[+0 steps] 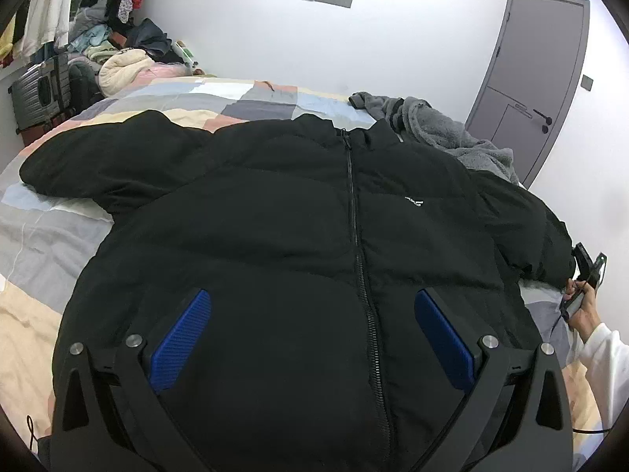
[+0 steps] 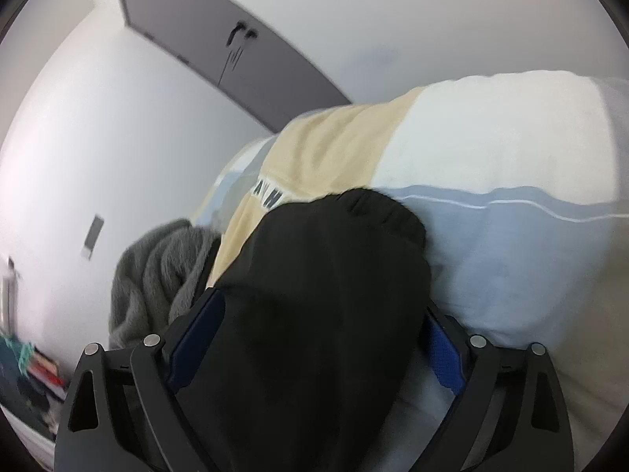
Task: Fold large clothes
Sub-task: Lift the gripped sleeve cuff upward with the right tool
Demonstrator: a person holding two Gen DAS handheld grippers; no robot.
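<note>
— Where's the black jacket (image 1: 314, 212)?

— Zipped, flat on the patchwork bed (image 1: 43, 236). My left gripper (image 1: 312, 303) gapes above its hem, empty.

— The right?

— Right gripper (image 2: 322, 306) straddles the sleeve cuff (image 2: 338, 259), jaws wide; blur hides whether pads touch it.

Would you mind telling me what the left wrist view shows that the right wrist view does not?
Only the left wrist view shows the whole black jacket spread zipper-up on the bed, the suitcase and the pile of clothes. Only the right wrist view shows the jacket's sleeve lying between the right gripper's open jaws. Both show the grey fleece and the grey door.
</note>
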